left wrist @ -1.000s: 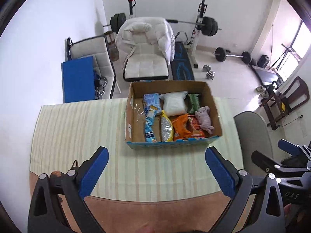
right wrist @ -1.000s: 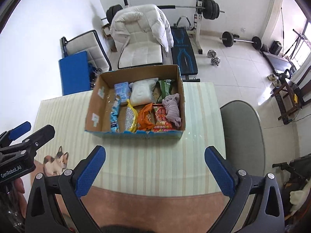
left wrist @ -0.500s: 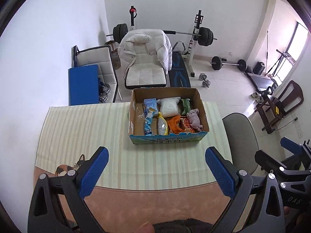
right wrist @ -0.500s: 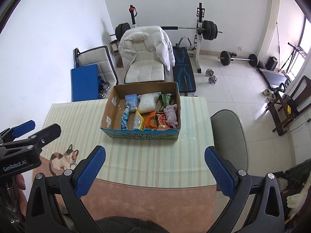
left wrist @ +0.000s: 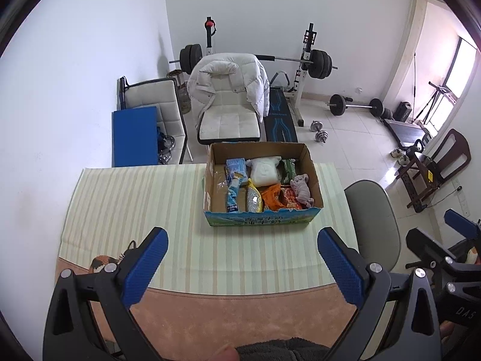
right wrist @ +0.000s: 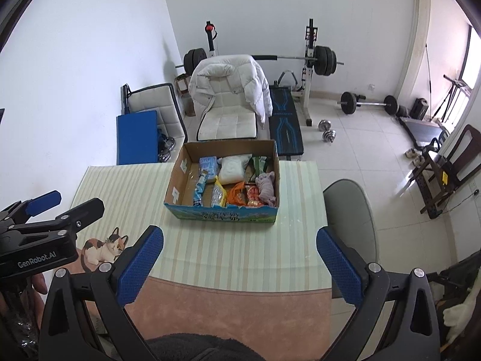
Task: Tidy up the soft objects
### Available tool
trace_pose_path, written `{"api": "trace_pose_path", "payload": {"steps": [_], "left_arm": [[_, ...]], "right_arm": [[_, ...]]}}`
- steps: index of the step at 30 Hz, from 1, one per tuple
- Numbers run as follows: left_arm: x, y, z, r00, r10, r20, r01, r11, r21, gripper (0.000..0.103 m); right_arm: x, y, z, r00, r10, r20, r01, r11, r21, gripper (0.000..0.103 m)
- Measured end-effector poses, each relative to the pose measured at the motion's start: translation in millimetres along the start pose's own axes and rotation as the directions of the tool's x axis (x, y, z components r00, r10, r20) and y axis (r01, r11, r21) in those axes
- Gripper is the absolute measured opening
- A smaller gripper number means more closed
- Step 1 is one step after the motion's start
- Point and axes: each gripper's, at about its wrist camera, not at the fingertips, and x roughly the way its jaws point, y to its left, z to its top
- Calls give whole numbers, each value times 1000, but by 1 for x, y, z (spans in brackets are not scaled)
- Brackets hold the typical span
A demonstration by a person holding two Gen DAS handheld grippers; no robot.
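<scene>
While a striped table (left wrist: 135,198) fills the foreground, an open cardboard box (left wrist: 258,218) sits toward its far edge, packed with a white pouch (left wrist: 264,171), snack packets (left wrist: 272,197) and a pink cloth (left wrist: 302,188); well short of it, the left gripper (left wrist: 240,258) and right gripper (right wrist: 239,255) hover, fingers spread wide, empty.

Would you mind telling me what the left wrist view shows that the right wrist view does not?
Only the left wrist view shows the right tool from the side, at its right edge. Only the right wrist view shows the left tool from the side, and the whole cat picture on the tablecloth. Both show the open cardboard box of packets and a pink cloth, with each tool open and empty.
</scene>
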Motion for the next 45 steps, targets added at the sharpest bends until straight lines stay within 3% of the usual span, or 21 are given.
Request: {"api": "trace_pose_path", "payload": {"steps": [6,20,45], "left_arm": [[-8,-3,1,998,18,53,-18,1000,13,102],[-9,-1,1,997,23,75,-24,999,22,103],[-9,1,1,997,17,73,-17,1000,10,103]], "right_arm": [[-8,-4,8,998,-40,51,39,999,21,103],[-18,-9,18,993,-61,99,58,998,29,103],[-21,-10,22,993,-56,102,53,998,28,103]]}}
